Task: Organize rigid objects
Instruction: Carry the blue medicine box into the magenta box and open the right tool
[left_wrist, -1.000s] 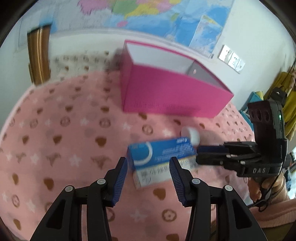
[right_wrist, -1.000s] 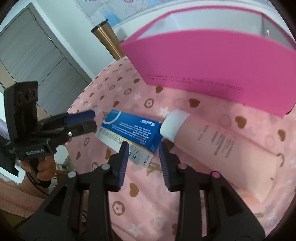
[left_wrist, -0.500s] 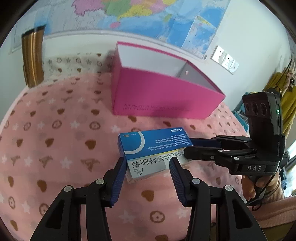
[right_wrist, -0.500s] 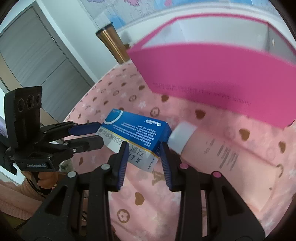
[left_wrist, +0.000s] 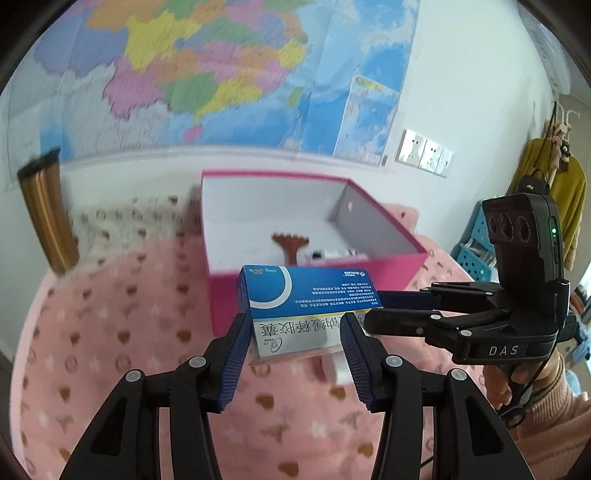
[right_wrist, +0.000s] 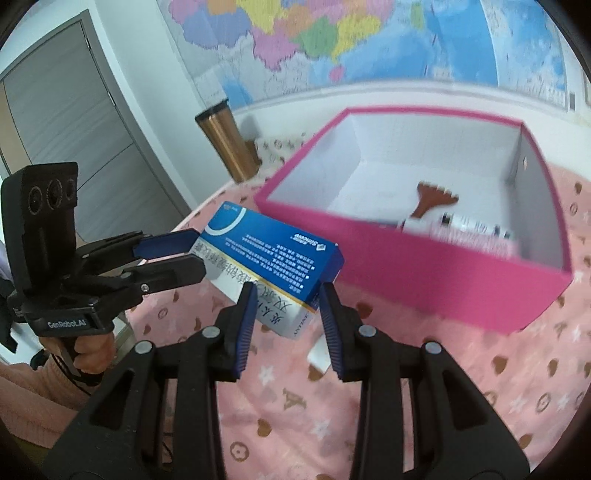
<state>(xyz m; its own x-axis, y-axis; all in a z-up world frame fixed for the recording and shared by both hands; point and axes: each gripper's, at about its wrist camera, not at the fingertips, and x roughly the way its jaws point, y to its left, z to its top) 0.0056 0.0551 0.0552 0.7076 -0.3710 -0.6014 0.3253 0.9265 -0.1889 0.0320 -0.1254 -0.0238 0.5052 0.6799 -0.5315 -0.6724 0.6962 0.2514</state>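
The big pink cardboard box (right_wrist: 424, 280) is open on top, so a claw could go in from above. Its near wall stands up in the way. Inside, a brown wooden comb (right_wrist: 434, 199) and a small white bottle (right_wrist: 469, 225) fill the near right part; the left part of the white floor is bare. The blue and white carton (left_wrist: 310, 306) is up in the air just in front of that wall. A tall gold metal cup (right_wrist: 227, 146) stands left of the box, apart from it. The pink blanket (left_wrist: 110, 350) with hearts and stars has free room on the left

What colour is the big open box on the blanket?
Bright pink outside, white inside: the storage box, clearest in the right wrist view.
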